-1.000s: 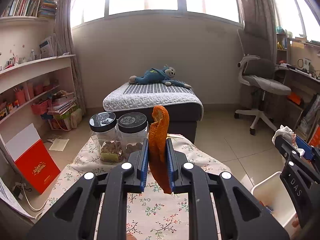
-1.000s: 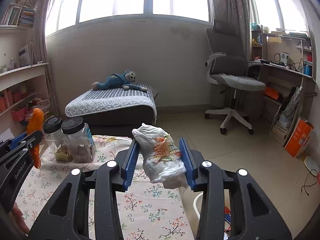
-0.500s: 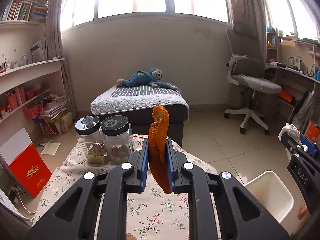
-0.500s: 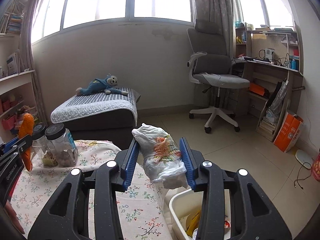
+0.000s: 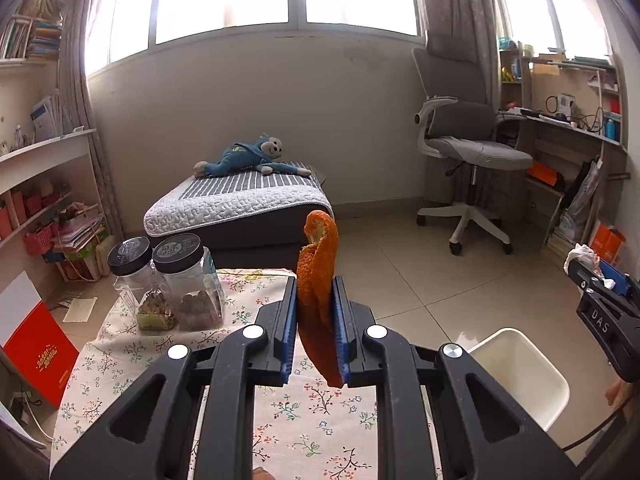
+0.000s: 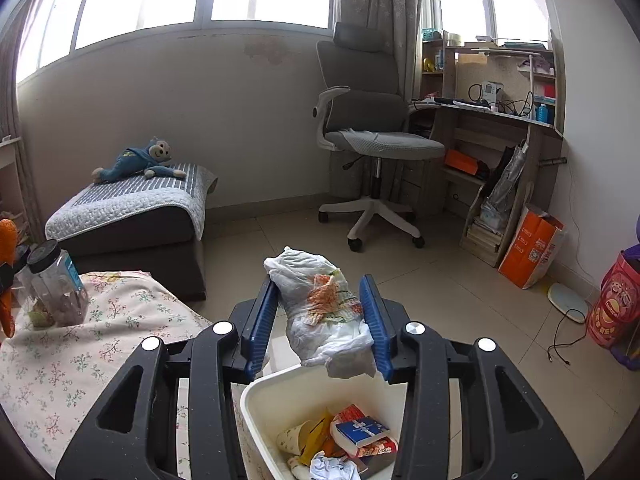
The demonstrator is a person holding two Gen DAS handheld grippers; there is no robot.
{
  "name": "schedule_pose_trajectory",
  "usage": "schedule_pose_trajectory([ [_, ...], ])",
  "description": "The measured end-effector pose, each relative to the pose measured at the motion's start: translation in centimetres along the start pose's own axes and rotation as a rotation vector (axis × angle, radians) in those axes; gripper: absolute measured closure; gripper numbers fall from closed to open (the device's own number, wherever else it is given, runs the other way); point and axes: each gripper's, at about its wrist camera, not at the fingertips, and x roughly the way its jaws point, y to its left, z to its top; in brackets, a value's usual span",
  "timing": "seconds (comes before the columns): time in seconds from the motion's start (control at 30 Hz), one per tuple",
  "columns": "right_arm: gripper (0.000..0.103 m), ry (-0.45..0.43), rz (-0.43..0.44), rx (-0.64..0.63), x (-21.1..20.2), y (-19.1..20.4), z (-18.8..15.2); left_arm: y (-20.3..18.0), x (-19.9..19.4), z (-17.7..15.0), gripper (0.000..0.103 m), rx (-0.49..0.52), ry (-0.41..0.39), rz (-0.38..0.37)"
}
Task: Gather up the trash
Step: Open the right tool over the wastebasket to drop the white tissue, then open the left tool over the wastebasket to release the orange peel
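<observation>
White crumpled plastic bag (image 6: 326, 312) is squeezed in the right gripper (image 6: 320, 318); orange peel strip (image 5: 318, 304) is pinched in the left gripper (image 5: 316, 330). Let go only right over the white plastic bin (image 6: 280, 396).

The right gripper (image 6: 322, 320) clamps a crumpled bag (image 6: 324, 312) between its blue fingers (image 6: 372, 316), just above a white bin (image 6: 256, 400) of trash beside the floral tabletop (image 6: 80, 360).

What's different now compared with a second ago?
Both grippers have swung toward the white bin, away from the table. The right gripper now hangs over the bin's rim; trash inside shows. Nothing was let go: it still clamps the crumpled bag, and the left gripper the orange peel. The jars stayed put.
</observation>
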Motion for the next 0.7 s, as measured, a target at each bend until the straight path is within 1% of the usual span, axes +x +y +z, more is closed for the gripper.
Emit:
schedule_pose_trajectory([
  [0.03, 0.062, 0.005, -0.013, 0.005, 0.2, -0.6, -0.1, -0.6, 0.1, -0.1, 0.086, 0.003, 0.006, -0.011],
  [0.1, 0.051, 0.011, -0.040, 0.026, 0.4, -1.8, -0.1, -1.7, 0.4, 0.1, 0.086, 0.011, 0.016, -0.034],
  [0.13, 0.041, 0.004, -0.057, 0.039, 0.2, -2.4, -0.1, -2.4, 0.5, 0.2, 0.086, 0.014, 0.018, -0.048],
  [0.17, 0.034, -0.004, -0.069, 0.049, 0.1, -2.9, 0.0, -3.1, 0.6, 0.4, 0.086, 0.016, 0.019, -0.065],
  [0.23, 0.026, -0.017, -0.098, 0.064, -0.3, -4.1, 0.1, -4.6, 0.8, 0.8, 0.086, 0.021, 0.023, -0.100],
  [0.3, 0.008, -0.050, -0.146, 0.085, -1.0, -5.3, 0.2, -6.2, 1.0, 1.2, 0.085, 0.019, 0.034, -0.139],
  [0.37, 0.007, -0.071, -0.179, 0.107, -1.5, -6.8, 0.4, -7.8, 1.2, 1.7, 0.085, 0.015, 0.050, -0.183],
  [0.57, 0.007, -0.069, -0.262, 0.200, -2.2, -11.1, 0.4, -12.3, 1.6, 2.4, 0.084, 0.027, 0.081, -0.279],
  [0.7, 0.007, -0.057, -0.289, 0.248, -2.7, -13.2, 0.1, -15.1, 1.8, 2.5, 0.084, 0.049, 0.100, -0.326],
])
